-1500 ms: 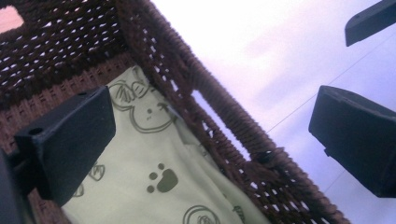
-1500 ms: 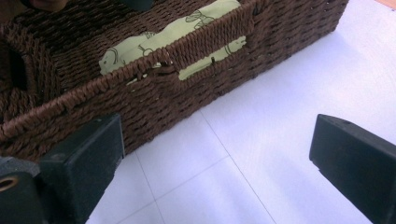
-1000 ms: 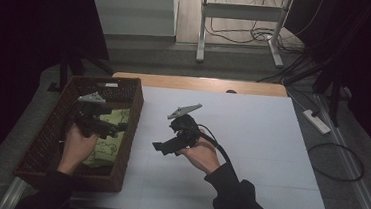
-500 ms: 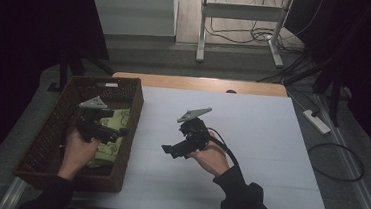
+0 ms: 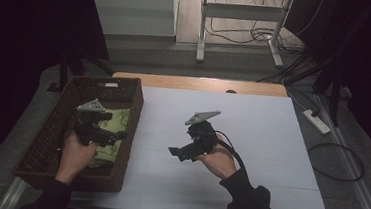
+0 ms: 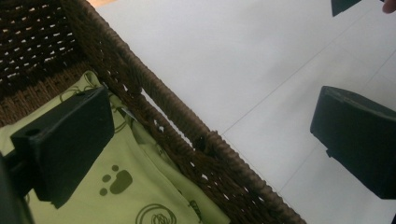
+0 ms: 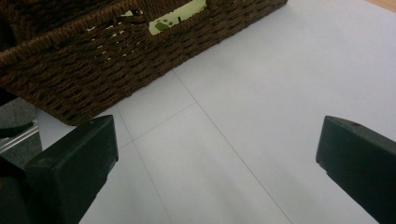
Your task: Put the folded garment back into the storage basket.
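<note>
Reaching into the basket [image 5: 124,87] with our left gripper [image 5: 117,135], we hold its jaws spread wide and empty, straddling the basket's right wall: in the left gripper view one jaw hangs over the green cloth [image 6: 135,186] inside and the other over the white table [image 6: 243,60] outside. The cloth (pale green, printed with paw marks and scribbles) lies crumpled on the basket floor, against that wall, and nothing is touching it.

Our right gripper [image 5: 175,152] hovers above the table, well apart from the basket, its jaws also wide and holding nothing; its own view looks across the bare table toward the basket's woven side, where a scrap of green peeks through the handle slot.

We judge the step in hand to be the approach for picking up the cloth, with the grasp not yet begun. The next move calls for bringing both left jaws inside the wall, lowering them onto a raised fold, and closing firmly there. The risk, as we see it, is pinching wicker instead of cloth.
</note>
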